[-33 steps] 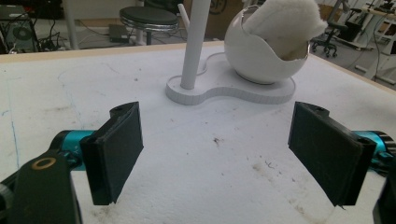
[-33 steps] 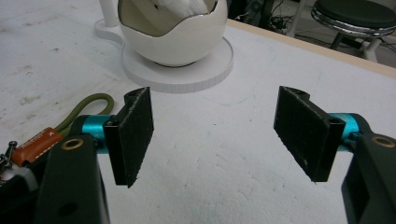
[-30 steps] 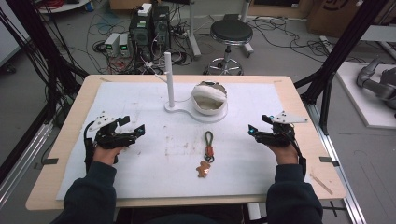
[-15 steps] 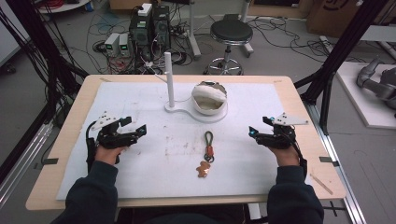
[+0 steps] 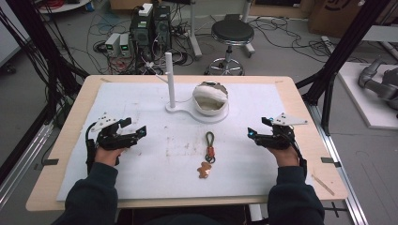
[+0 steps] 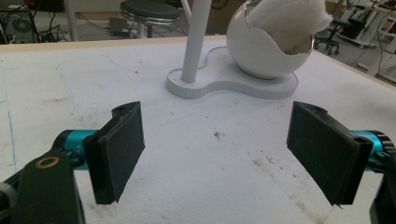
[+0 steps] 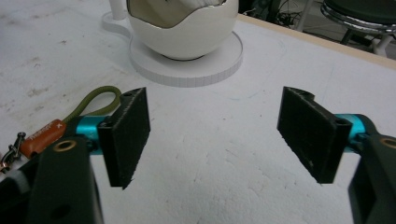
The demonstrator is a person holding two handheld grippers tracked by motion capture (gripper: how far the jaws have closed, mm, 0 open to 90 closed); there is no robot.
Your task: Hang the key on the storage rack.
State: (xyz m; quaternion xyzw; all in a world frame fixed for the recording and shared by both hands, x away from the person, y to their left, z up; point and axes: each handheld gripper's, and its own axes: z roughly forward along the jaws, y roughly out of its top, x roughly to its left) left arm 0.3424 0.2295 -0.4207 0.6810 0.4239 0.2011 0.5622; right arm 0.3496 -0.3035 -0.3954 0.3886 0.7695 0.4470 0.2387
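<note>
Left gripper [image 6: 215, 154]: flat black rectangular pads [image 6: 120, 151] with a matte rubbery face, jaws wide apart, nothing between them, teal metal barrels behind. It sits low over the white mat [image 5: 141, 108] at the left, held in a dark-sleeved hand. Right gripper [image 7: 217, 135]: same black pads [image 7: 128, 135], jaws spread wide and empty, hovering over the mat at the right.

Keychain [image 5: 207, 155] lies flat on the mat between the two grippers, apart from both, slightly nearer the right one. It has an olive cord loop at the far end, an orange-brown leather-looking tab, metal links, then a small tan bear-shaped charm at the near end. In the right gripper view the loop and tab [image 7: 44, 132] show just behind the left pad.

Farther back, centre: a white figure-eight stand base [image 5: 178, 108] with a thin upright white post [image 5: 170, 77], and a glossy white cracked-egg-shaped bowl [image 5: 211, 99] with a jagged rim holding fluffy white stuffing. The mat is scuffed and stained, on a light wooden table [image 5: 309, 117].
</note>
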